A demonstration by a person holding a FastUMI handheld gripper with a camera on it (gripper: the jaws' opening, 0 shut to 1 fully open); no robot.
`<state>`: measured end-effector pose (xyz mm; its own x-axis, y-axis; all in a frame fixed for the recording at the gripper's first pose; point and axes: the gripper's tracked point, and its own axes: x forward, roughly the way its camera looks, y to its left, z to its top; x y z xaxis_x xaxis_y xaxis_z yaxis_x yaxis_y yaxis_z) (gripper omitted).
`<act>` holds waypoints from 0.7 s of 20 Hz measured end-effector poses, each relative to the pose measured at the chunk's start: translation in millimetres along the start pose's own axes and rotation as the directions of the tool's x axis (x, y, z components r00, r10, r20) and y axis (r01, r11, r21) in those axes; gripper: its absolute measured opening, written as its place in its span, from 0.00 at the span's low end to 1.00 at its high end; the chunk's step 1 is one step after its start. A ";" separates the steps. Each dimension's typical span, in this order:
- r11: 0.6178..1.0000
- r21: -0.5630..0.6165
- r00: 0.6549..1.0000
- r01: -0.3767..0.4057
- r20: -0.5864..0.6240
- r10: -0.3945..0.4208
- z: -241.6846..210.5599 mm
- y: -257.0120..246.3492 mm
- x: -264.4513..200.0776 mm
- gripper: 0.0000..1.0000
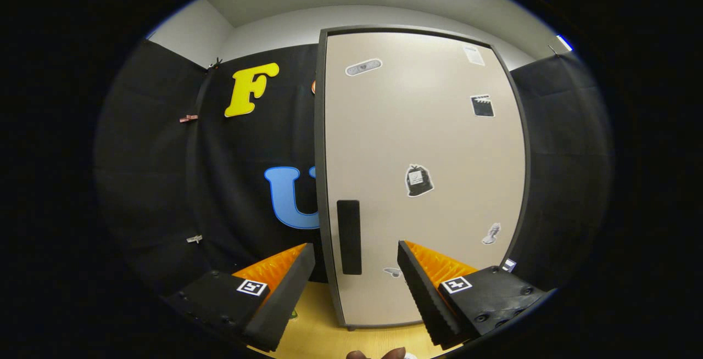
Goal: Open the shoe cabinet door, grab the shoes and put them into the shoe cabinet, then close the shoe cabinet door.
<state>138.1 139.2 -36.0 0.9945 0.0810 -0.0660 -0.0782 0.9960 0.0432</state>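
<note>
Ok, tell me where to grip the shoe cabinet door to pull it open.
Grip the dark vertical handle near the left edge of the shoe cabinet door. Probably come straight from the front: the open gripper already has the handle just ahead between its fingers, and its upright strip suits a sideways pinch.

Gripper [357, 257]: two-finger handheld unit, wedge-shaped fingers tapering forward.
Finger inner faces [423, 293]: ribbed, sawtooth-like pad surface along the length.
Finger outer sides: ridged panels behind the pads.
Finger mounts [494, 298]: blocky housings, matte finish, several recessed round screws on top.
Markers [252, 287]: one square black-and-white fiducial tag on each mount.
Jaw gap: fingers set well apart, nothing between them.
Person: fingertips [392, 354] below the gripper, partly cut off.
</note>
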 end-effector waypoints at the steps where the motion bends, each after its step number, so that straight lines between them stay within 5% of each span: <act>1: 1.000 0.006 1.000 0.004 -0.002 -0.004 -2.4 2.3 8.9 0.98; 6: 0.999 0.000 0.999 0.032 -0.020 -0.032 -20.8 5.9 55.7 0.98; 8: 0.999 -0.001 0.999 0.046 -0.030 -0.046 -28.2 3.7 71.0 0.87; 12: 0.996 0.039 0.996 0.085 -0.041 -0.084 -34.1 -2.1 87.8 0.49; 14: 0.993 0.045 0.993 0.111 -0.034 -0.109 -34.0 -6.5 90.4 0.45</act>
<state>226.2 141.4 -76.2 0.9942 -0.0272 -0.1040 0.0356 0.9961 0.0802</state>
